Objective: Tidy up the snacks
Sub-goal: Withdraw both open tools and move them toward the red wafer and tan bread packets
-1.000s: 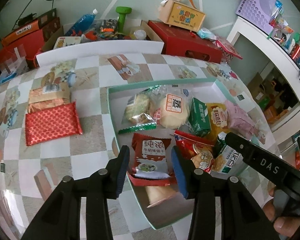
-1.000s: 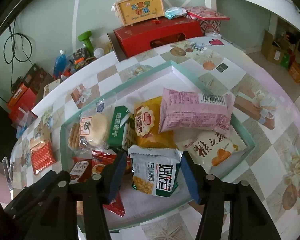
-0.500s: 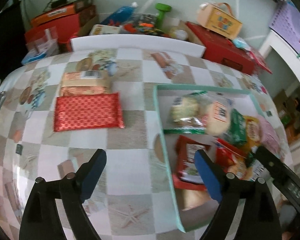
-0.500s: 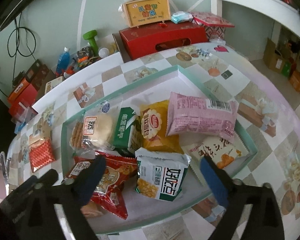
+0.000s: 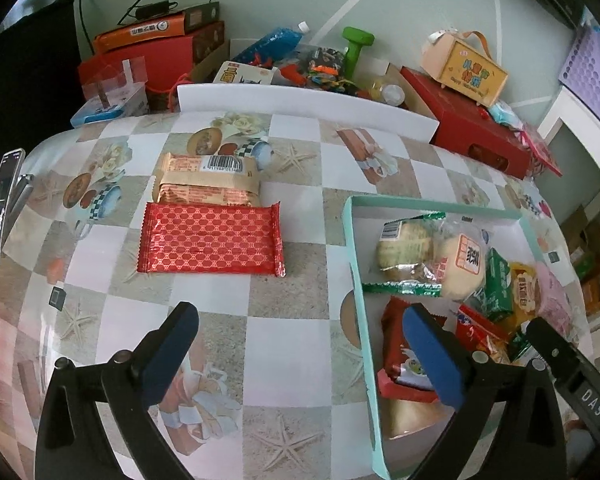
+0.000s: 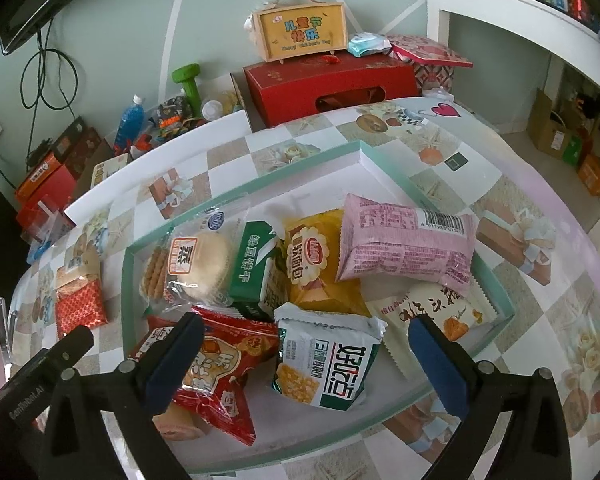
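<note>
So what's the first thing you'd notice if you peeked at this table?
The green-rimmed tray heaped with snack packets, a pink packet lying on top near its far right. Then the shiny red packet lying alone on the checkered tablecloth left of the tray, beside a gold packet.

Red patterned packet point(image 5: 211, 239) lies flat beside the teal tray point(image 5: 354, 256) — snacks piled inside.

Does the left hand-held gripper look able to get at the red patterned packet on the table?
Probably yes. The left hand-held gripper is open, and only bare tablecloth lies between it and the red patterned packet.
</note>
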